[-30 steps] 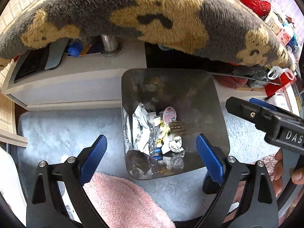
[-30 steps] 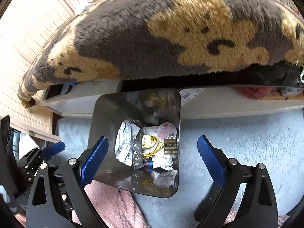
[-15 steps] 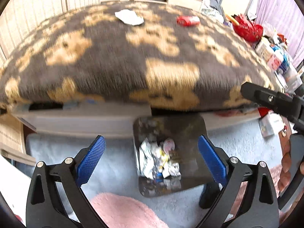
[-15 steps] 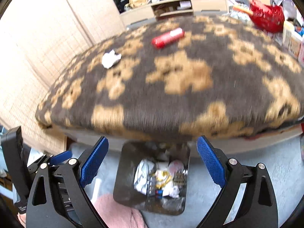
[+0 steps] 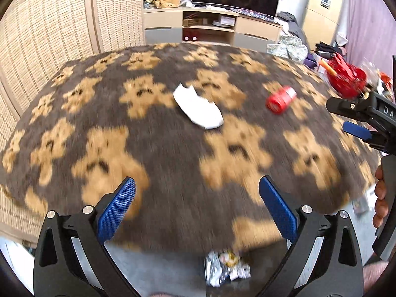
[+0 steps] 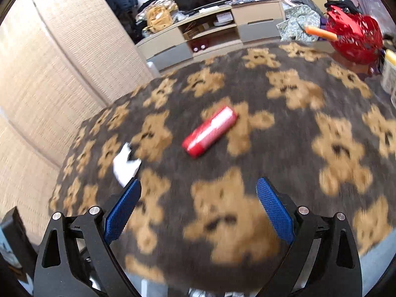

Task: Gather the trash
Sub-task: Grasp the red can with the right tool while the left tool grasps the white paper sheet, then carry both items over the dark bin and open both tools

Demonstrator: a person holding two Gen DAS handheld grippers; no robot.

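Note:
A crumpled white paper (image 5: 198,110) (image 6: 125,165) and a red can (image 5: 281,100) (image 6: 210,131) lie on their sides on a brown blanket with tan bears (image 5: 173,153) (image 6: 272,148). My left gripper (image 5: 198,209) is open and empty over the blanket's near edge, the paper well ahead of it. My right gripper (image 6: 198,209) is open and empty too, the can ahead of it and the paper just past its left finger. The bin's trash (image 5: 226,267) peeks out below the blanket edge. The right gripper also shows in the left wrist view at the right edge.
A low TV cabinet (image 5: 210,27) (image 6: 210,37) stands behind the blanket. A red basket (image 5: 346,79) (image 6: 356,39) and clutter sit at the far right. Woven screens (image 5: 49,37) (image 6: 49,74) line the left side. A hand (image 5: 381,198) holds the right gripper's handle.
Both grippers have risen from over the trash bin and tilted up, so the blanket top with the paper and can now fills both views. The bin has dropped almost out of sight.

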